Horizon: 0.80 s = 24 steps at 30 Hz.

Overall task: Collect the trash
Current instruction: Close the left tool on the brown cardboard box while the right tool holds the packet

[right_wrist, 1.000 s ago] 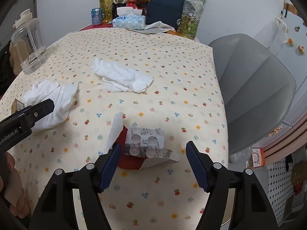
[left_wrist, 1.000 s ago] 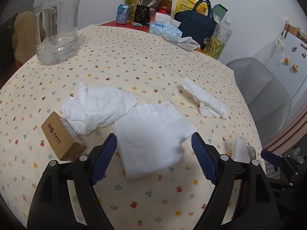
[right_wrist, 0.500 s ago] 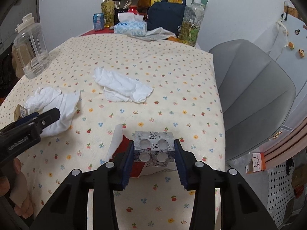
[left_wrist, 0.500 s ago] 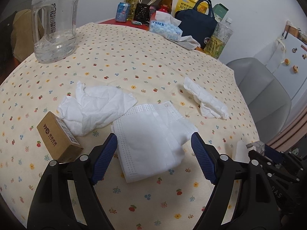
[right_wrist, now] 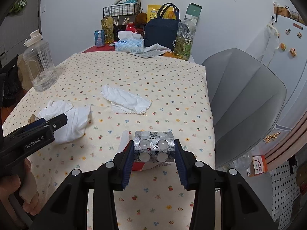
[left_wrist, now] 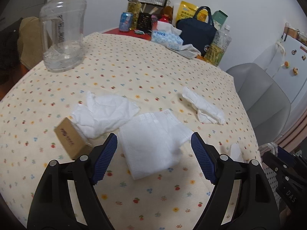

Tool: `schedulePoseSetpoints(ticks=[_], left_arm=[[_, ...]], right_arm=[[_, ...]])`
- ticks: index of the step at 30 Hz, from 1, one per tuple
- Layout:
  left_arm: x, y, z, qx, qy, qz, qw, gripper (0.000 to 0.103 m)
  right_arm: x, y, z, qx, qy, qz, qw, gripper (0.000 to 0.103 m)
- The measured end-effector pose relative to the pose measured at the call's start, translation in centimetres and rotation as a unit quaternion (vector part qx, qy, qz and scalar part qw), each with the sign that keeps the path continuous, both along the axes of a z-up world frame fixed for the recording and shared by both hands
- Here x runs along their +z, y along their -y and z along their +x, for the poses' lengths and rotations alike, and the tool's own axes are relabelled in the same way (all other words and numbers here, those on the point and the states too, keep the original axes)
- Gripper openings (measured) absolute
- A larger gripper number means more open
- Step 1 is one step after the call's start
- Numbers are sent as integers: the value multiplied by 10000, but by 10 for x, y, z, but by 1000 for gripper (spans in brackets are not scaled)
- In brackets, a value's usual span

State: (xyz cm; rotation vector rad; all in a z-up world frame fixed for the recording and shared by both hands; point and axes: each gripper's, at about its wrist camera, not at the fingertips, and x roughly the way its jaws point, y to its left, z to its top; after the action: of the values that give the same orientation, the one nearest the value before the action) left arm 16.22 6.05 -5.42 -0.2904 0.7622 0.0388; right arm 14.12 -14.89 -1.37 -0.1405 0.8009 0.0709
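The left gripper (left_wrist: 154,156) hangs over the flowered tablecloth (left_wrist: 134,71) with its blue pads spread wide. A folded white face mask (left_wrist: 151,145) lies between them, untouched. A crumpled tissue (left_wrist: 103,113) sits just beyond to the left, touching a small brown box (left_wrist: 70,140). Another crumpled tissue (left_wrist: 203,106) lies apart, right. A clear water jug (left_wrist: 62,36) stands far left.

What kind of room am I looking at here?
Probably a home dining corner or kitchen: a table with a flowery tablecloth, a fridge with magnets beside it, and a tissue box among bottles at the far end.
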Motion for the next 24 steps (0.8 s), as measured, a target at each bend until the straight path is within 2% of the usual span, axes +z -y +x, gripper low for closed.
schedulePoseSetpoints(ticks=[3, 5, 14, 19, 21, 23, 24], left_arm=[[7, -12, -8, 222, 88, 145, 9996, 83], [10, -22, -15, 446, 151, 266, 9985, 90], [0, -70, -29, 1065, -99, 337, 9937, 91], [-15, -73, -22, 1059, -383, 294, 9932, 89], [-19, -71, -20, 1006, -467, 213, 9936, 74], [-25, -69, -17, 895, -604, 44, 9941, 35], [-26, -67, -16, 856, -632, 1, 9943, 35]], right_arm=[[1, -4, -5, 21, 29, 20, 10000, 40], [1, -8, -8, 45, 39, 35, 10000, 40], [0, -38, -19, 223, 41, 49, 9997, 40], [-2, -43, -23, 237, 21, 25, 9997, 40], [0, -41, -23, 211, 25, 23, 9998, 40], [2, -40, -24, 190, 50, 22, 9998, 40], [3, -39, -25, 186, 61, 30, 9998, 40]])
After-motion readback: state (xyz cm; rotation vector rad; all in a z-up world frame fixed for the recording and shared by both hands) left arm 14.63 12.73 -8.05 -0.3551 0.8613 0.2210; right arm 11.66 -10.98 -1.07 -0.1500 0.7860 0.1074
